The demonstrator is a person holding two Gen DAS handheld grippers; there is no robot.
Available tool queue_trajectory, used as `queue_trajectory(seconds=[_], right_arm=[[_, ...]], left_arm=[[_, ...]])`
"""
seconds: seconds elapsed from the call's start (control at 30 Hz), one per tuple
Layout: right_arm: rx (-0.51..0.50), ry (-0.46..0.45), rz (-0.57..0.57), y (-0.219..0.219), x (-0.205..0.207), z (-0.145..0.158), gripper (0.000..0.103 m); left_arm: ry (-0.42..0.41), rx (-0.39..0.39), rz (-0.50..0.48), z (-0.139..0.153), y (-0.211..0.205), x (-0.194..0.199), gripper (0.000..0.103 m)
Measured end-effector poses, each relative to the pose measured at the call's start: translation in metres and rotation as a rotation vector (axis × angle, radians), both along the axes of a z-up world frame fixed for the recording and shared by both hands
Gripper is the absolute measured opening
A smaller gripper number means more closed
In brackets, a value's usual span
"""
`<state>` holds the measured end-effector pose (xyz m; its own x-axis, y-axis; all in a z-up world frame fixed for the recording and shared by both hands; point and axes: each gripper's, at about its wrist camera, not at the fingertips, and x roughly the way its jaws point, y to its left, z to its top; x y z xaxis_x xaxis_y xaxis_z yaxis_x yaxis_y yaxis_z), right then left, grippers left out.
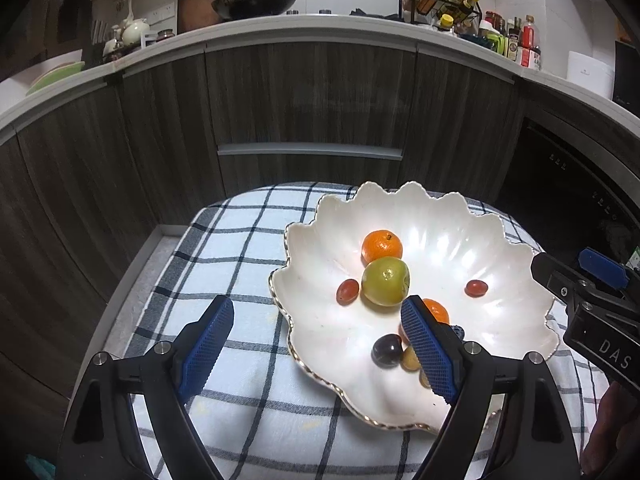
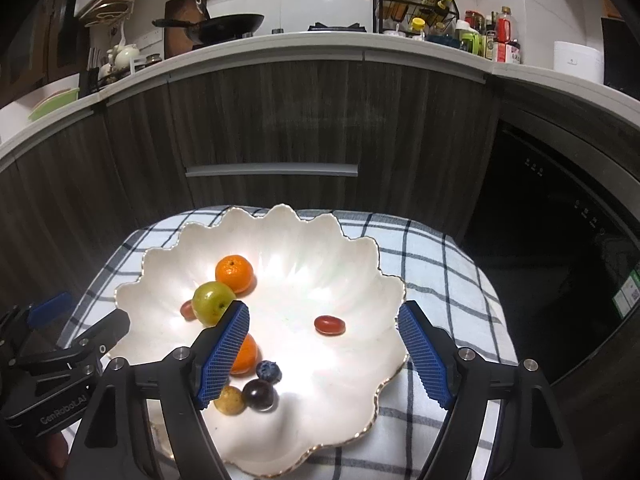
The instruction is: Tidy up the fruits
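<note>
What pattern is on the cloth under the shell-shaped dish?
The cloth is white with a dark blue-black check; the left wrist view shows it best.

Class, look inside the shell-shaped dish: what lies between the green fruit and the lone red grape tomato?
Nothing: between the green fruit and the red grape tomato only bare white dish shows, clearest in the right wrist view.

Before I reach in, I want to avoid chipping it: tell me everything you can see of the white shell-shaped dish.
The dish is a wide, shallow, shell-shaped bowl, glossy pearly white like glazed ceramic, with a scalloped, gold-trimmed rim and fluted walls. It sits upright on a blue-checked cloth, apparently intact. Inside lie two oranges, a green fruit, two red grape-like fruits, a blueberry, a dark plum-like fruit and a small yellow one. Neither pair of tongs appears to touch it.
</note>
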<state>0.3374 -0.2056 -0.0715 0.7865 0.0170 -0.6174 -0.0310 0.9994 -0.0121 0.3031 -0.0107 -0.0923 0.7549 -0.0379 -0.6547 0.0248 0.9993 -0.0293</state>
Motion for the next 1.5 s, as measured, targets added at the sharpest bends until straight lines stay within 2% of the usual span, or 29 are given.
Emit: queue_trajectory(seconds=[0.73, 1.5], right_arm=[[0.000, -0.079, -0.018, -0.003, -0.069, 0.041, 0.078], [-0.004, -0.109, -0.034, -0.006, -0.135, 0.050, 0.078]], left_arm=[[-0.088, 0.012, -0.002, 0.043, 0.002, -0.068, 0.086], [-0.123, 0.011, -0.014, 0.055, 0.003, -0.129, 0.087]])
